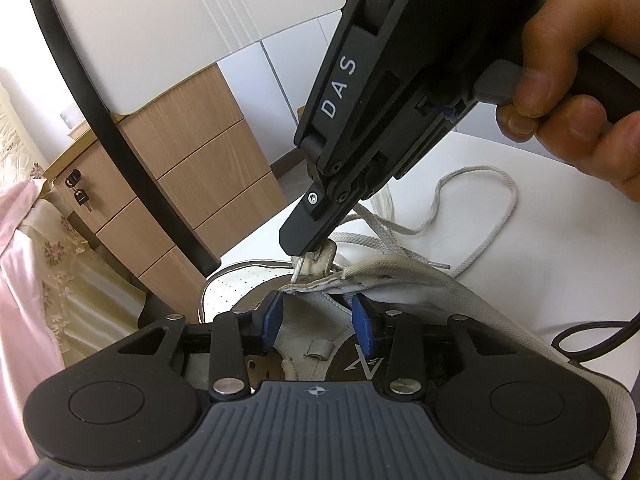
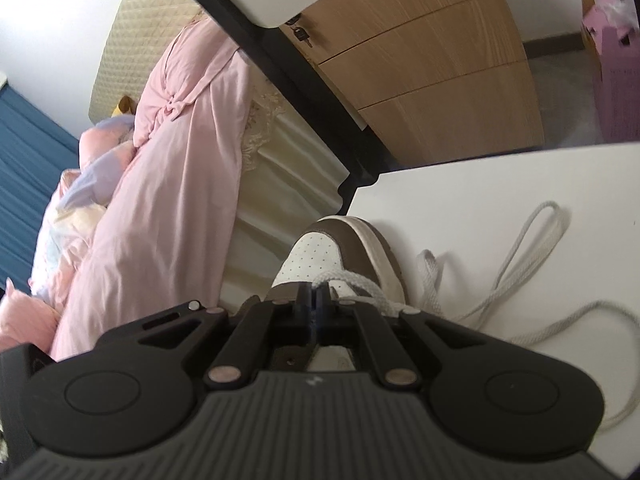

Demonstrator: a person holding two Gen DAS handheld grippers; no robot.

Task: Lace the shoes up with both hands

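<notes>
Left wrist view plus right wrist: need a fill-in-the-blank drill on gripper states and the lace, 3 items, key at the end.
1. The right gripper is ____ on the lace tip at the shoe's eyelet flap.
2. The left gripper has its blue pads ____, holding nothing.
3. The loose shoelace lies in loops on the ____ tabletop.

Missing words: shut; open; white
</notes>
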